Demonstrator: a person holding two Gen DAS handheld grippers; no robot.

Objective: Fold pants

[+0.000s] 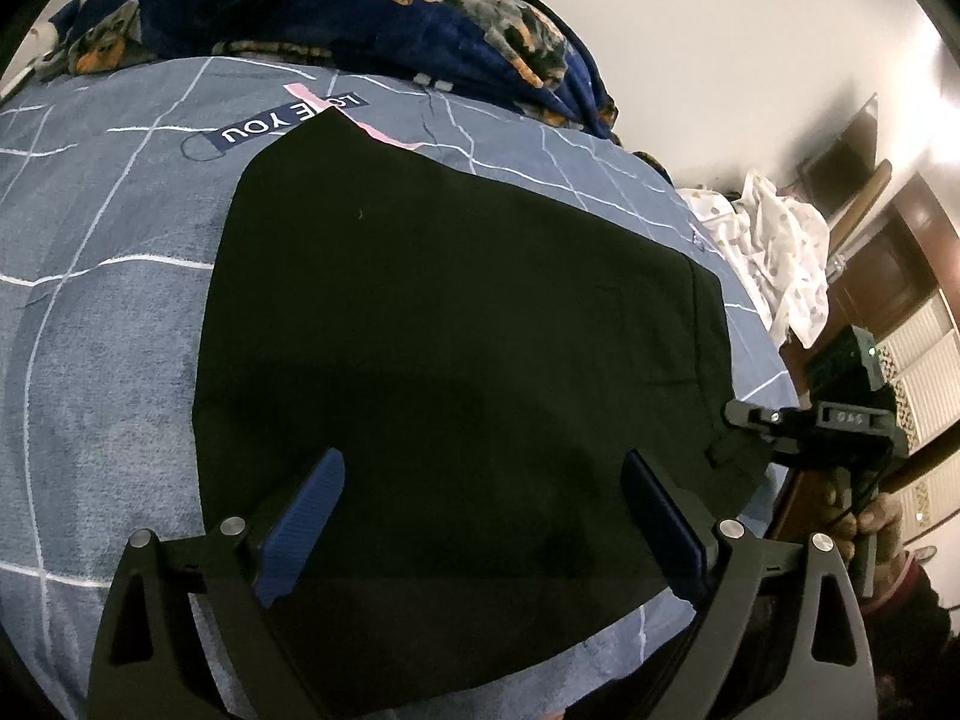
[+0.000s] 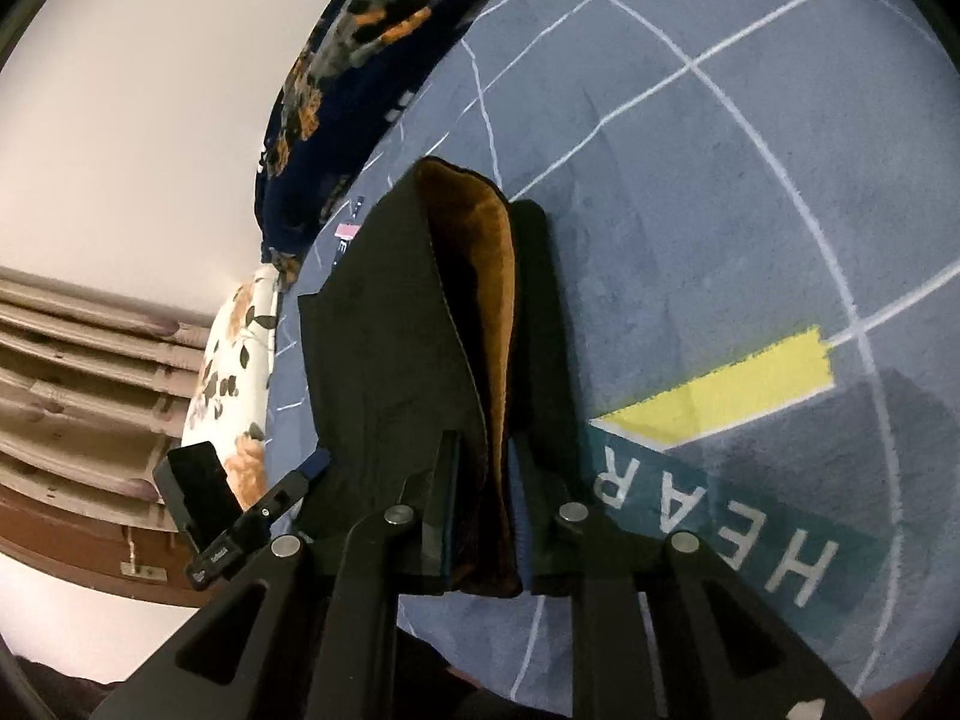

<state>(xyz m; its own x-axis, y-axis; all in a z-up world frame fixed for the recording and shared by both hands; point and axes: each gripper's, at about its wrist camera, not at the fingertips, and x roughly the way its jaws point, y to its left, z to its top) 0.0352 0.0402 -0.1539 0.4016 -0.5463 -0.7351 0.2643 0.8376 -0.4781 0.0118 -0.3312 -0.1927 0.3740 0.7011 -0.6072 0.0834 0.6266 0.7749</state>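
Observation:
Black pants (image 1: pixel 450 300) lie spread flat on a grey-blue bed sheet (image 1: pixel 108 360) with white grid lines. My left gripper (image 1: pixel 483 462) hangs open just above their near part, its blue pads (image 1: pixel 306 516) wide apart and nothing pinched between them. At the pants' right edge my right gripper (image 1: pixel 744 414) holds the fabric. In the right wrist view the pants (image 2: pixel 384 330) rise as a fold with brown fleece lining (image 2: pixel 486 276) showing. My right gripper (image 2: pixel 483 450) is shut on that fold. The left gripper's fingertip (image 2: pixel 312 465) shows at the left.
A dark blue flowered blanket (image 1: pixel 360 12) is heaped along the far side of the bed. A white dotted cloth (image 1: pixel 774 252) hangs off the right edge, by dark wooden furniture (image 1: pixel 900 276). A flowered pillow (image 2: pixel 234 372) lies near a slatted wooden frame (image 2: pixel 78 360). A person's hand (image 1: pixel 876 516) grips the right handle.

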